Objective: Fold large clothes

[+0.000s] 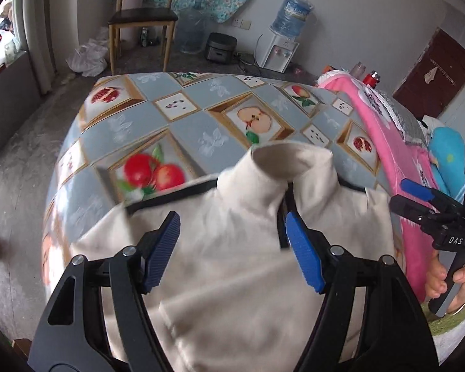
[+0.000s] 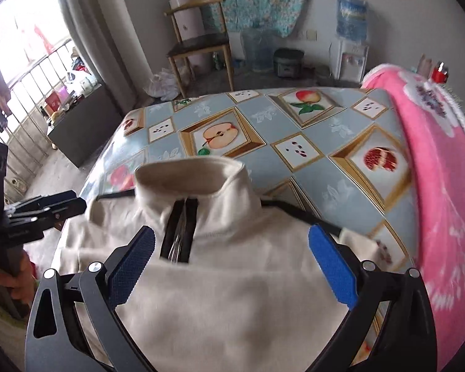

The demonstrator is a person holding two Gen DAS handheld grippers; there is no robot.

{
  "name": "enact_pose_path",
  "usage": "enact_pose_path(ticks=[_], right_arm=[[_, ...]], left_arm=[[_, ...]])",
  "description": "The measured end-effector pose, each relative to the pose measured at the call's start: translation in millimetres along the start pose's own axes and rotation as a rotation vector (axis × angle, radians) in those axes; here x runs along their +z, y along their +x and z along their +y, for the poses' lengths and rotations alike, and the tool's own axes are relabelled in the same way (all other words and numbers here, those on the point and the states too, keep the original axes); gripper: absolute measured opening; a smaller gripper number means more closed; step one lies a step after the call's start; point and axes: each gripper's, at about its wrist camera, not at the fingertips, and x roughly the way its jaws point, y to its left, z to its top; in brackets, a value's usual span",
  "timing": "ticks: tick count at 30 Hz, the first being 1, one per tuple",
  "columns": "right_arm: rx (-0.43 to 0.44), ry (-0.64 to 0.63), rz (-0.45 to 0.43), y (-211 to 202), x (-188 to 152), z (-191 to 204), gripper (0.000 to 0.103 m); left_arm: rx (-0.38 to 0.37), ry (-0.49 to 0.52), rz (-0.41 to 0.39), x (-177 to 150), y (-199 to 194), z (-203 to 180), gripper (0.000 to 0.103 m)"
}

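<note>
While my left gripper [image 1: 232, 248] and right gripper [image 2: 232, 266] hung empty, jaws spread, over the cream zip-neck fleece pullover [image 2: 220, 303], I judged that seizing its shoulders came next.

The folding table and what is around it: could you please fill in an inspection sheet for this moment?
Surface: table under a fruit-print cloth.
Job's things: cream zip-neck top lying flat, collar standing up, zip part open.
Clutter: pink blanket along the table's right side.
Grippers: left gripper and right gripper both open over the top, nothing between the pads.
Cables: one on the floor by the rice cooker.
Surroundings: wooden chair, water dispenser, white plastic bag, brown door.
</note>
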Motion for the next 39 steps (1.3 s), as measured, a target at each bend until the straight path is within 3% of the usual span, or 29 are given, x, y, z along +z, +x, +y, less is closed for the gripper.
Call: enact_pose_path(ticks=[6, 12, 16, 20, 23, 26, 28, 30, 35, 39], right_arm=[[-0.026, 0.085, 0.173, 86.5, 59.7, -16.5, 0.097], [-0.114, 0.061, 0.326, 142.3, 62.8, -18.3, 0.096], [-0.092, 0.034, 0.358, 133.2, 42.6, -21.4, 0.088], [-0.049, 0.006, 0.358, 105.9, 20.7, -20.0, 0.082], [-0.046, -0.024, 0.348, 93.6, 7.6, -14.4, 0.069], [-0.048, -0.068, 0.323, 83.5, -0.5, -6.3, 0.046], [-0.049, -0.098, 0.303, 74.5, -3.6, 1.7, 0.026], [-0.06, -0.141, 0.269, 61.2, -5.4, 12.0, 0.018], [-0.073, -0.239, 0.198, 26.8, -17.8, 35.5, 0.011], [-0.046, -0.26, 0.187, 13.3, -37.8, 36.5, 0.011]], left_arm=[[0.071, 0.036, 0.083, 48.4, 67.9, -23.2, 0.068], [0.215, 0.134, 0.162, 50.1, 115.0, -34.5, 0.068], [0.196, 0.136, 0.192, 34.8, 110.7, -23.3, 0.068], [0.196, 0.205, 0.219, 13.6, 100.8, -21.5, 0.068], [0.19, 0.233, 0.221, 4.2, 98.9, -22.3, 0.068], [0.181, 0.234, 0.206, -1.3, 96.1, -22.9, 0.066], [0.166, 0.238, 0.18, -4.3, 89.3, -23.1, 0.06], [0.131, 0.234, 0.141, -6.5, 76.9, -23.0, 0.038], [0.085, 0.294, 0.054, -18.9, 41.2, -30.5, 0.019], [0.042, 0.322, 0.057, -35.5, 24.1, -34.2, 0.013]])
